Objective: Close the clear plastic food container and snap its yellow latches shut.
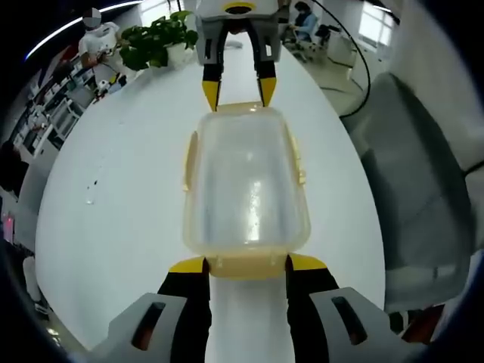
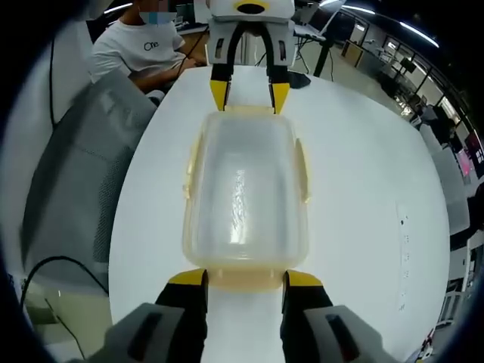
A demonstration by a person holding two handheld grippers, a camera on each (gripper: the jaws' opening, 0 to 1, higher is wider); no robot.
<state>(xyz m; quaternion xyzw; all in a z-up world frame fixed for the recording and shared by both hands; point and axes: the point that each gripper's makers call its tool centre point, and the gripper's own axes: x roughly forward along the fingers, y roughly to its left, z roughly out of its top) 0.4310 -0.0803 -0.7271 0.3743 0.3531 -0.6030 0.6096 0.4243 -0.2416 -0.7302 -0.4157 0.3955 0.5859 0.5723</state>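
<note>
Container (image 1: 246,189), clear with pale-yellow latches, sits lidded between open left gripper (image 1: 246,265) and open right gripper (image 2: 246,278).

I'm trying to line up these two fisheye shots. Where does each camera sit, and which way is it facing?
Left gripper view: rides the left tool, looking along the white table over the container toward the right tool, a potted plant behind.
Right gripper view: rides the right tool, facing back toward the left tool; a grey chair and a seated person beyond.
Shared: the lidded container with its yellow latches, seen from opposite ends.
</note>
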